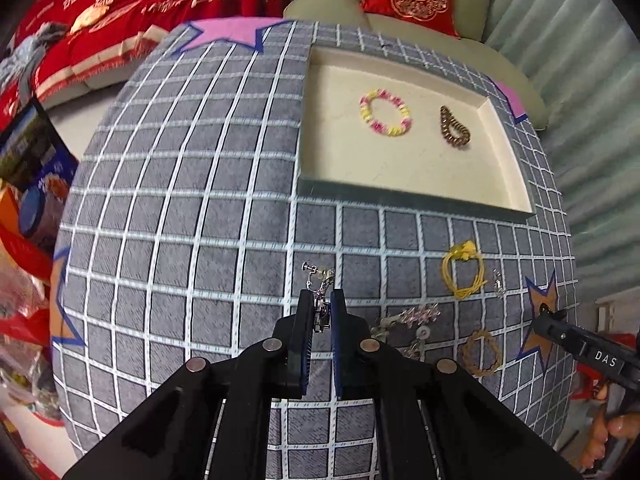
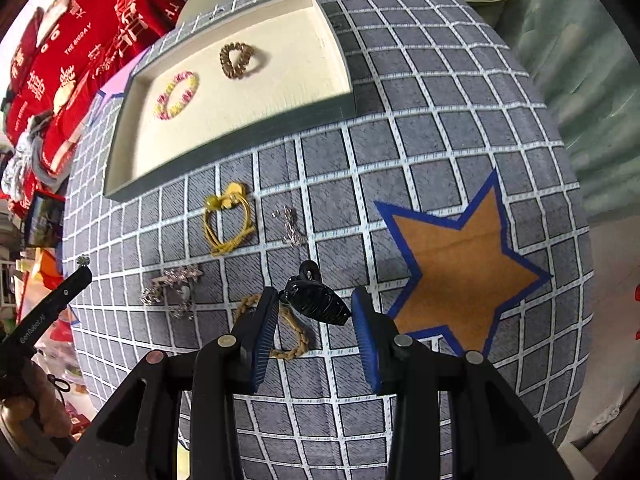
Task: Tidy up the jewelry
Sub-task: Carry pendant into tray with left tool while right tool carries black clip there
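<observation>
In the left wrist view my left gripper is shut on a small silver earring, whose clip end sticks out past the fingertips above the checked cloth. My right gripper is shut on a black hair claw clip, pinched lengthwise between the blue pads and lifted off the cloth. A shallow cream-lined tray holds a pink-and-yellow bead bracelet and a brown coil bracelet. On the cloth lie a yellow hair tie, a silver trinket, a silver-pink piece and a braided tan ring.
A grey cloth with a white grid covers the round table, with an orange star at its right. Red cushions and fabric and a sofa lie beyond the far edge. Bags and boxes crowd the left side.
</observation>
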Available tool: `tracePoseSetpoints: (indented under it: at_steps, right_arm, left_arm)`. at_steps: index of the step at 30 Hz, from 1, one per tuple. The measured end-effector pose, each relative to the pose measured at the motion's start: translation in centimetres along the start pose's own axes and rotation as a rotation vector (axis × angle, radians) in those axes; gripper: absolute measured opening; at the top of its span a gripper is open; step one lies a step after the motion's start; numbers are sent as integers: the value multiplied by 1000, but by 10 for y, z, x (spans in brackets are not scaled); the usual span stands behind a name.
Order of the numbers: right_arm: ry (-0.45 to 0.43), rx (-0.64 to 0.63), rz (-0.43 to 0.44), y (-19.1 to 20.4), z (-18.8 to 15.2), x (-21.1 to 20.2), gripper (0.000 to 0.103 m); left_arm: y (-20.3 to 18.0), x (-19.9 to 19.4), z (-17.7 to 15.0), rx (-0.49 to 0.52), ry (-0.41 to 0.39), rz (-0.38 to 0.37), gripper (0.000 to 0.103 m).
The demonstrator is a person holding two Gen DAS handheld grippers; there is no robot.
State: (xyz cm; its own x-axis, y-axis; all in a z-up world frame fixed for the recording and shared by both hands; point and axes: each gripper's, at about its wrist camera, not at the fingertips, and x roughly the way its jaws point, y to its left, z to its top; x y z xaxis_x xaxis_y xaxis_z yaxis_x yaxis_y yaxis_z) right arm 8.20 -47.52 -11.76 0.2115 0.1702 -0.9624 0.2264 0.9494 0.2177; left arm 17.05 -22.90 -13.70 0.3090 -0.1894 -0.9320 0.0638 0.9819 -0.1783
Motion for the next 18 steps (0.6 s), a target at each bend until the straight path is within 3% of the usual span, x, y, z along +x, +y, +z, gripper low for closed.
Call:
tracePoseSetpoints:
  at_steps: [10, 18]
  right_arm:
    - [-61, -9, 34, 4, 36, -19, 41]
    - [-99, -34, 64, 17, 75, -17, 41]
  left_arm:
    - [17, -41, 10, 30, -58, -25, 17]
    - [-9, -26, 44, 37, -88, -31, 17]
